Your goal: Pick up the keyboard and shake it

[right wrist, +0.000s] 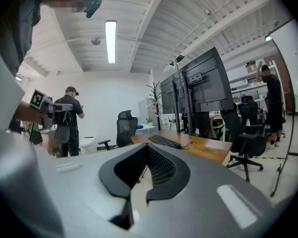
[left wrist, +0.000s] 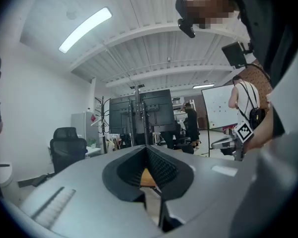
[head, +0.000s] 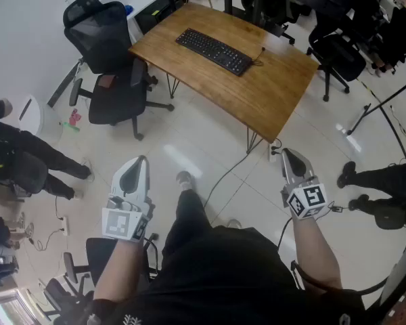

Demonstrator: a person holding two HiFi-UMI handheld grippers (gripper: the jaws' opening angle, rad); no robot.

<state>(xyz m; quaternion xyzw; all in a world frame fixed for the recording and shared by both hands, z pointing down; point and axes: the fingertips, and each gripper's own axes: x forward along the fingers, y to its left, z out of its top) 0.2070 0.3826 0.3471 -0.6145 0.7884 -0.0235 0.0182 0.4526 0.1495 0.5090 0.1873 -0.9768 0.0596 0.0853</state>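
Forearms reach forward on either side of the person's body, wrists straight. The left hand-held gripper (head: 141, 161) and the right hand-held gripper (head: 286, 154) both point ahead toward the wooden surface (head: 271, 90). Each has its jaws pressed together with nothing between them, and both hang over the tiled floor (head: 189, 141), well apart from the surface. The black keyboard (head: 214, 51) lies flat on that surface, toward its far side. A black office chair (head: 105, 53) stands beside the surface's left end.
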